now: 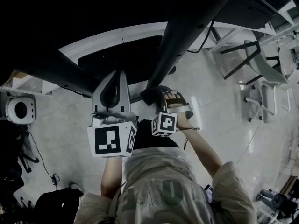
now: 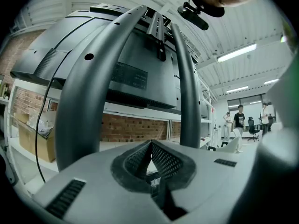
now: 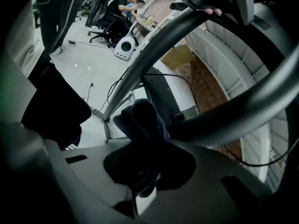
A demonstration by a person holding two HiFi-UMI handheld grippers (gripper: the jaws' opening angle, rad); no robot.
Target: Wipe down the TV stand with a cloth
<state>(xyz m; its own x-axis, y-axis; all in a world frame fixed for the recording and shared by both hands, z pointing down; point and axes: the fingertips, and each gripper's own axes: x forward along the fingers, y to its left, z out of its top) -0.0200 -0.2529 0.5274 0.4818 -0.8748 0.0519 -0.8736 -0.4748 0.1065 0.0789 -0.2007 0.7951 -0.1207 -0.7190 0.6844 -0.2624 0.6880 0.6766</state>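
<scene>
The TV stand's dark slanted pole [image 1: 187,36] rises from a white-edged base [image 1: 93,43] on the pale floor. My right gripper [image 1: 158,97] is shut on a dark blue cloth [image 1: 153,95], which presses against the foot of the pole. In the right gripper view the cloth [image 3: 142,118] bulges out of the shut jaws beside a curved stand tube [image 3: 154,55]. My left gripper [image 1: 111,80] points at the base to the left of the cloth. Its pads [image 2: 161,160] meet with nothing between them, facing two curved tubes [image 2: 91,83] and the TV's back [image 2: 135,64].
White chairs [image 1: 266,83] stand at the right. A round white device [image 1: 21,110] and cables lie on the floor at the left. A cardboard box [image 2: 35,141] sits under shelving. People [image 2: 239,120] stand far off, and one person sits in an office chair [image 3: 122,6].
</scene>
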